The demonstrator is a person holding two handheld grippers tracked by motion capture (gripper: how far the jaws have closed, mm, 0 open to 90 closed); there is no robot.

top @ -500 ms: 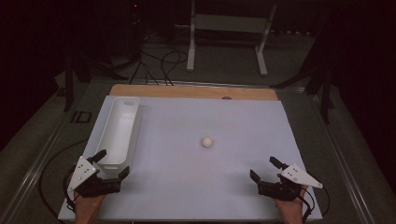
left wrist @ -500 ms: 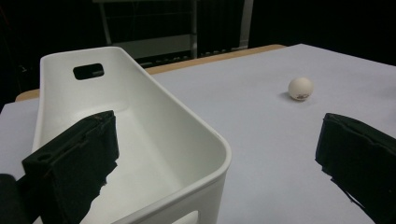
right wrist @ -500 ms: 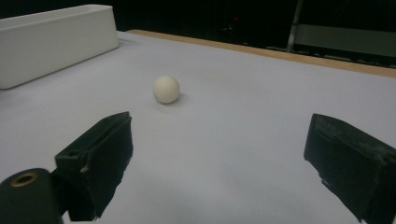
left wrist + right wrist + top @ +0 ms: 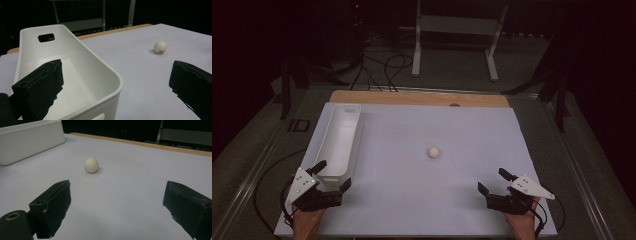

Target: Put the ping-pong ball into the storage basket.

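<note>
A small white ball lies alone near the middle of the pale surface, well apart from both tools. The left hand-held gripper sits at the near left corner with jaws spread, one jaw over the near end of the long white bin. The right hand-held gripper rests at the near right, jaws spread wide and pinching nothing.

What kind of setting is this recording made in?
Probably a lab or recording rig, not a home: a white work table in a dark room, loose cables on the floor, and a metal stand behind.
</note>
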